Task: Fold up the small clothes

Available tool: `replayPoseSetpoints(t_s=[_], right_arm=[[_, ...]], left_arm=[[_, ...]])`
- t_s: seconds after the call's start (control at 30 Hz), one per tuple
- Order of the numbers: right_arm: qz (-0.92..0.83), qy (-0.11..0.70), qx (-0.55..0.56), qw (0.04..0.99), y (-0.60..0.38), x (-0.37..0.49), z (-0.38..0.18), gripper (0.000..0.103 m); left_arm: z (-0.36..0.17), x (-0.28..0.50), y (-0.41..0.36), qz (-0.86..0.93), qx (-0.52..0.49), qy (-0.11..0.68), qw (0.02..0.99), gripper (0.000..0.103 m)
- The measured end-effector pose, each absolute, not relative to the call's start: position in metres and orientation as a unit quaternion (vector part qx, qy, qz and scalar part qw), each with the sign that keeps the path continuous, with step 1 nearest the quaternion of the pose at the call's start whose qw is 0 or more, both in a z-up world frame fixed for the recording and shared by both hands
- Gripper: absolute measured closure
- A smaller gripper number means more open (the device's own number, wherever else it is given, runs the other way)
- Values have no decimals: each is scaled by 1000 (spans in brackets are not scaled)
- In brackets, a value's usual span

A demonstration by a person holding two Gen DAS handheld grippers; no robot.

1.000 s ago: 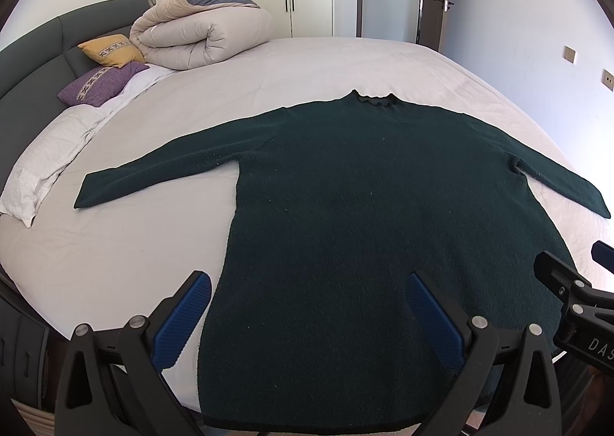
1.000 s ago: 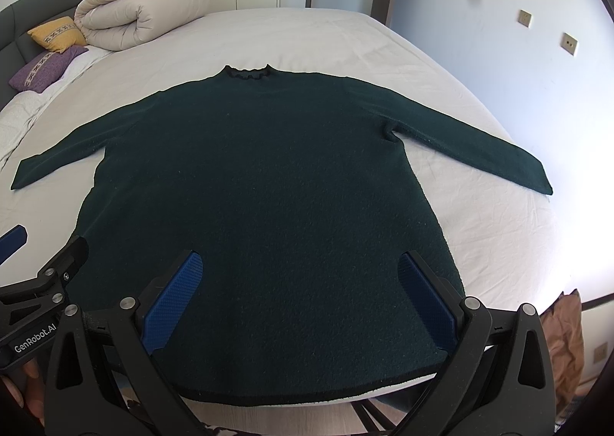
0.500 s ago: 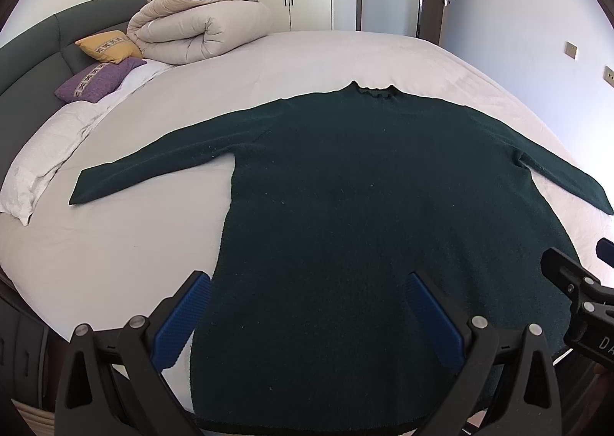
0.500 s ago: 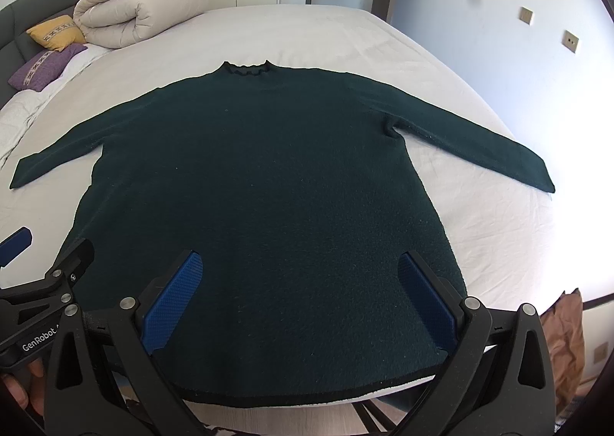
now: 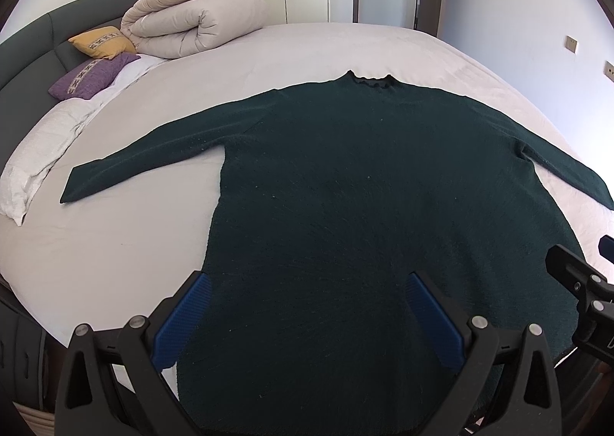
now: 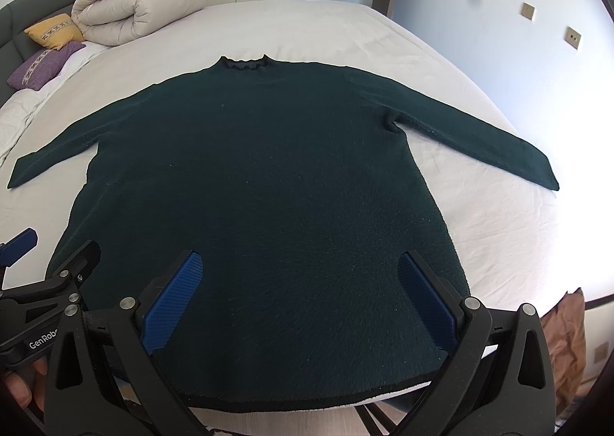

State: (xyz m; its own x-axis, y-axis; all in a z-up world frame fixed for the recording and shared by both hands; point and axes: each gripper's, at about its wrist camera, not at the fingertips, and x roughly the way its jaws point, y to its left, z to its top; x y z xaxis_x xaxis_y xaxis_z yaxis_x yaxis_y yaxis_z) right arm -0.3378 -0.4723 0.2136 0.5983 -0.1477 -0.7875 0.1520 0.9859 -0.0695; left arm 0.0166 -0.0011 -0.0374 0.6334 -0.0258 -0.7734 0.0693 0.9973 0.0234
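Note:
A dark green long-sleeved sweater (image 5: 364, 186) lies flat on the white bed (image 5: 115, 244), collar at the far side, both sleeves spread out. It also shows in the right wrist view (image 6: 261, 175). My left gripper (image 5: 307, 290) is open and empty, hovering over the sweater's lower left part. My right gripper (image 6: 299, 274) is open and empty above the hem's middle. The right gripper's finger shows at the right edge of the left wrist view (image 5: 575, 282). The left gripper's finger shows at the left edge of the right wrist view (image 6: 69, 274).
A rolled beige duvet (image 5: 199, 25), a yellow pillow (image 5: 101, 42) and a purple pillow (image 5: 92, 75) lie at the bed's far left by the grey headboard (image 5: 27, 48). Wardrobes and a door stand behind. A brown bag (image 6: 564, 332) sits on the floor at right.
Both grippers have shifted slightly forward and lower over the sweater. The sweater has not moved and both grippers stay open.

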Motion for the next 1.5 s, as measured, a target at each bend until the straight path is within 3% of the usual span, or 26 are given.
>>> replayPoseSetpoints(t_s=[0.27,0.43,0.63,0.77,1.07,1.23,1.33,1.43,1.5], right_arm=[[-77,421,31,903,-500,-331,219,0],[-110,368,99,918,-587,-326,234,0],[-217,324,306,868,-772,-330,217,0],[-231,293,443,815,-866,-338,184,0],[-195,238,558,770,-934,-316,141,2],[-189,196,599,753,-956,-302,134,10],[-185,158,625,742,-972,-301,128,20],[-189,145,632,737,-981,-295,121,38],[-193,160,620,744,-986,-286,117,63]], left_arm=[[-41,31,-7,-45,10,429,902,0],[-29,49,-9,-60,-21,417,907,0],[-17,71,-27,-98,-24,383,918,0],[-28,95,-45,-105,-29,439,892,0],[-44,140,-68,-155,-98,466,866,0],[-46,152,-73,-182,-126,464,858,0],[-46,154,-73,-202,-140,458,854,0],[-49,157,-74,-209,-143,458,852,0],[-50,159,-71,-210,-148,461,850,0]])
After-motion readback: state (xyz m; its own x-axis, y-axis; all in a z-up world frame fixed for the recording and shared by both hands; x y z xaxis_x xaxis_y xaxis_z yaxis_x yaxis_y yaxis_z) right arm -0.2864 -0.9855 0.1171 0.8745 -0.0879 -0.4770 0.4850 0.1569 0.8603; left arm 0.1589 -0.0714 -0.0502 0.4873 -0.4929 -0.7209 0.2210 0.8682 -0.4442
